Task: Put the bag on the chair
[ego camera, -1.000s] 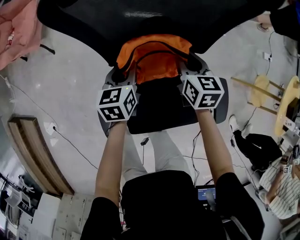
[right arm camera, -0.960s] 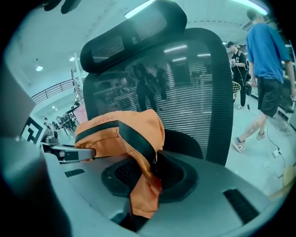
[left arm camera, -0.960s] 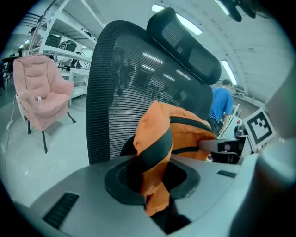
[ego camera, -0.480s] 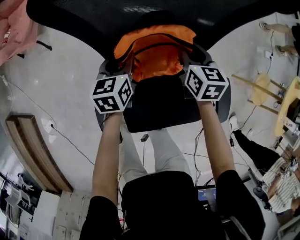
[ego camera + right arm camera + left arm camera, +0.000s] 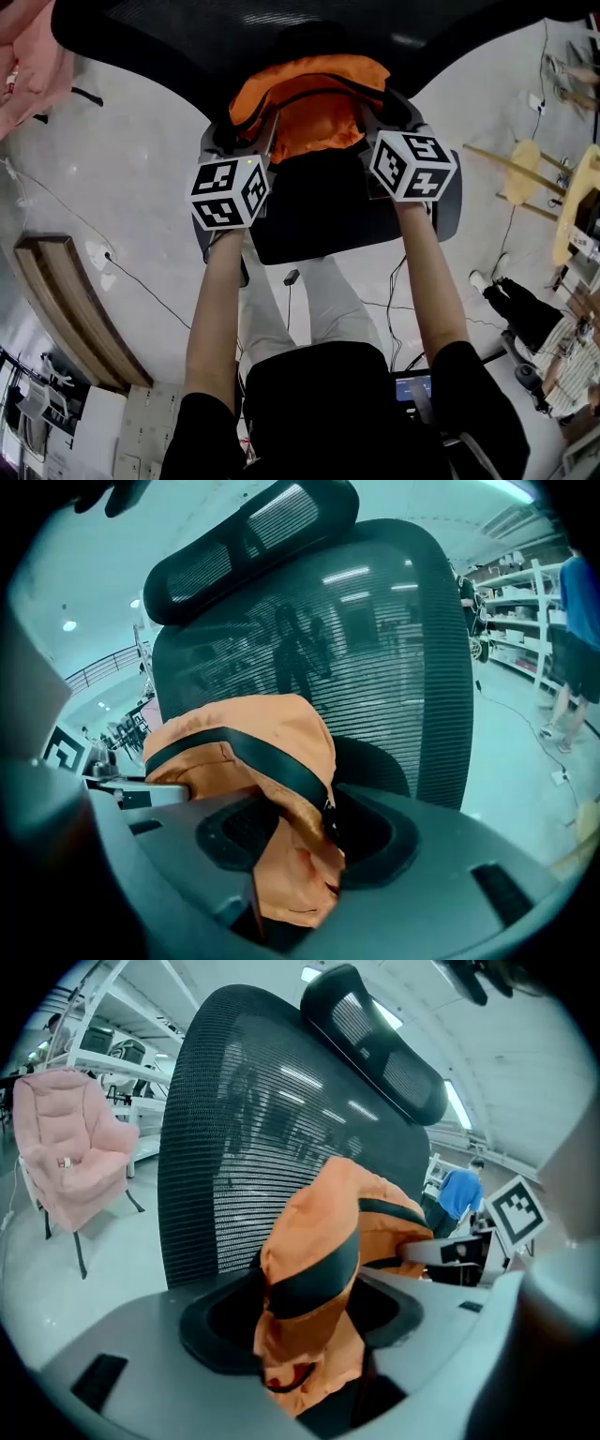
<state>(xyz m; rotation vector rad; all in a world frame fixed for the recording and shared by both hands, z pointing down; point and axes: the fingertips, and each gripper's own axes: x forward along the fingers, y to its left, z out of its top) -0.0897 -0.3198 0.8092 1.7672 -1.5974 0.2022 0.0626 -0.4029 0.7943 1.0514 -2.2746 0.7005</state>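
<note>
We face a black mesh office chair (image 5: 281,37) whose back and headrest fill the top of the head view, with its dark seat at the centre of the frame. A pink padded armchair (image 5: 70,1147) stands at the left edge of the left gripper view, well apart from the office chair. The orange bag (image 5: 314,103) with black straps sits on the office chair's seat, against the mesh back, just above centre in the head view. We hold the left gripper (image 5: 251,141) at the bag's left side and the right gripper (image 5: 380,117) at its right side. Both sets of jaws are opening. In each gripper view a fold of orange fabric with a black strap hangs in the gap between the parted jaws, and we see no pad pressing on it.
</note>
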